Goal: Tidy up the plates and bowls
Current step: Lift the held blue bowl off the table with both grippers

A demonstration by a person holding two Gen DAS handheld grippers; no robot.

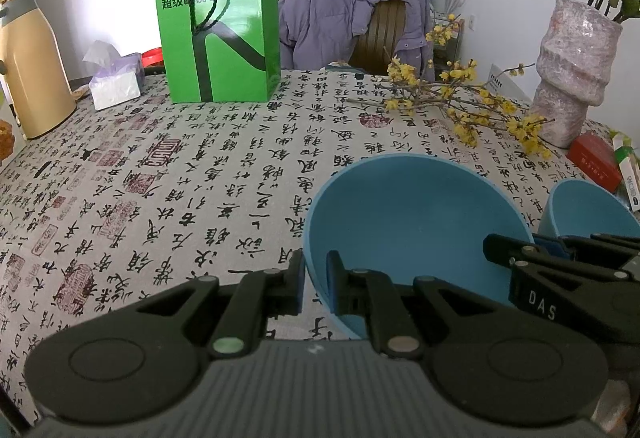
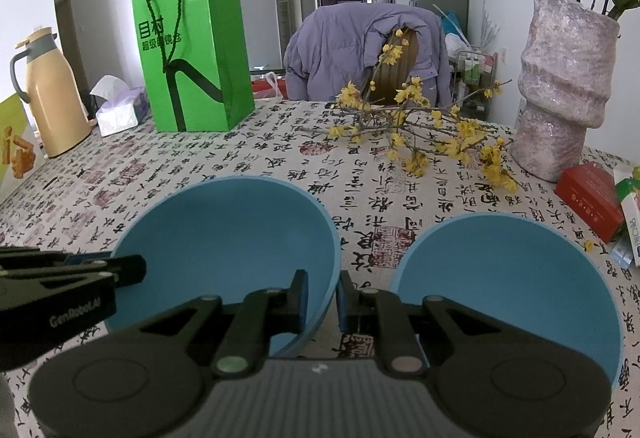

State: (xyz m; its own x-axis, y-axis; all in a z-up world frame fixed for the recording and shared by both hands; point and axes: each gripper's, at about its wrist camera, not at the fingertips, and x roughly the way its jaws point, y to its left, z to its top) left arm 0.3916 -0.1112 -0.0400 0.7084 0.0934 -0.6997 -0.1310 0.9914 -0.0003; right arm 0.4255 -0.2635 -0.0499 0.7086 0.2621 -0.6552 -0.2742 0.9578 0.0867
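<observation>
Two blue bowls stand side by side on the calligraphy tablecloth. My left gripper (image 1: 315,280) has its jaws on either side of the left rim of the left bowl (image 1: 416,222), one finger inside and one outside, closed on the rim. My right gripper (image 2: 323,296) straddles the right rim of that same left bowl (image 2: 224,242) in the same way. The second blue bowl (image 2: 508,290) sits just to the right, untouched; it also shows in the left wrist view (image 1: 592,210). Each gripper appears in the other's view at the bowl's far side.
A green paper bag (image 1: 218,18), tissue pack (image 1: 114,80) and tan thermos (image 1: 30,66) stand at the back left. Yellow-flowered branches (image 2: 420,134), a pink vase (image 2: 564,86) and a red box (image 2: 592,198) are at the right. A chair with a purple jacket (image 2: 360,54) is behind the table.
</observation>
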